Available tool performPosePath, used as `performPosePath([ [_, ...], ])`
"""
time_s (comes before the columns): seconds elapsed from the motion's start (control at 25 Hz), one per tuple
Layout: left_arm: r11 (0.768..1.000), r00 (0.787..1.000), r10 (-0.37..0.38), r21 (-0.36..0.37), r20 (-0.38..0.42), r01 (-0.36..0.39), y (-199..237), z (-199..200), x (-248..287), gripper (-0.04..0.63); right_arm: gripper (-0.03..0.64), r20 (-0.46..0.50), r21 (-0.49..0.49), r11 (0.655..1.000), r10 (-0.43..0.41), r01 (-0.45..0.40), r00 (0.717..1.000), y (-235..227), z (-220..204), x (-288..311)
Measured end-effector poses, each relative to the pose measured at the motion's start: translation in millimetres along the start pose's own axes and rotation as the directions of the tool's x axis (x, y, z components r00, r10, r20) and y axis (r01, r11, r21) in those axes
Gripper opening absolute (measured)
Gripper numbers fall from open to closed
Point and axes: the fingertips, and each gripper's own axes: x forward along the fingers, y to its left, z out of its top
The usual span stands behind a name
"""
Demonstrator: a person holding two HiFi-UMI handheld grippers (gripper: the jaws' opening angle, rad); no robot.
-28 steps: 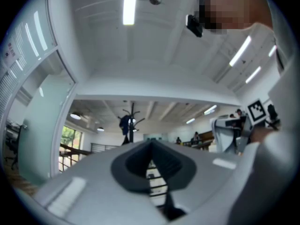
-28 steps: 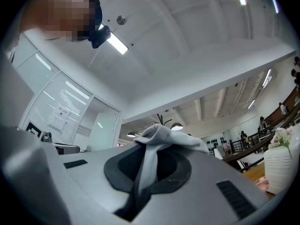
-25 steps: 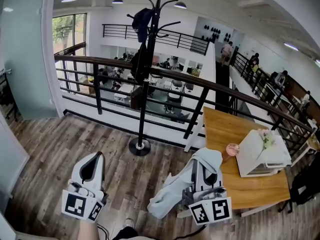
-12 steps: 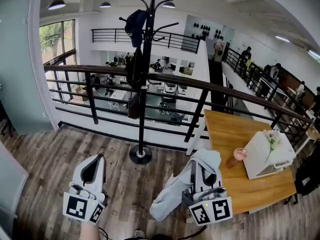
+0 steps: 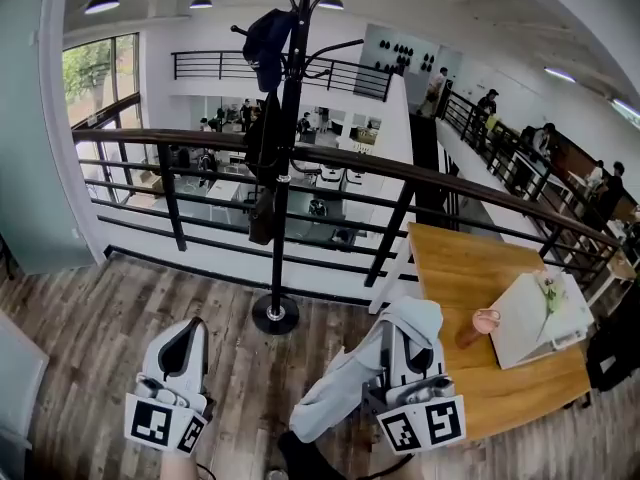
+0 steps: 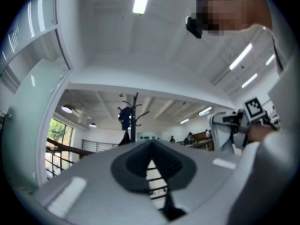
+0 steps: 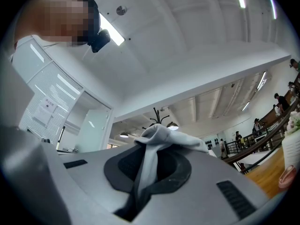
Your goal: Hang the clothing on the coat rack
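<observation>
Two grippers low over a wood floor (image 5: 90, 328), with a garment in the right one.
Since a second ago the black rack (image 5: 283, 168) has slid left and closer in the head view, while both grippers sit as before. The right gripper (image 5: 405, 340) stays clenched on the pale grey garment (image 5: 335, 398) at near right, soft cloth bunched over the jaw tips and trailing down to the left. The left gripper (image 5: 188, 330) is squeezed closed, empty. The rack stands far ahead, a dark cap (image 5: 266, 33) on it.
</observation>
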Motion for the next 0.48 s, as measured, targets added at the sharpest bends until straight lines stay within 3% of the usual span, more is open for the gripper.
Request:
performPosePath([
  [0.48, 0.998, 0.998, 0.053, 0.024, 0.017, -0.054, 52, -23, 118, 0.006, 0.011, -0.002, -0.007, 0.999, 0.043, -0.043, 0.999, -53, -46, 126],
])
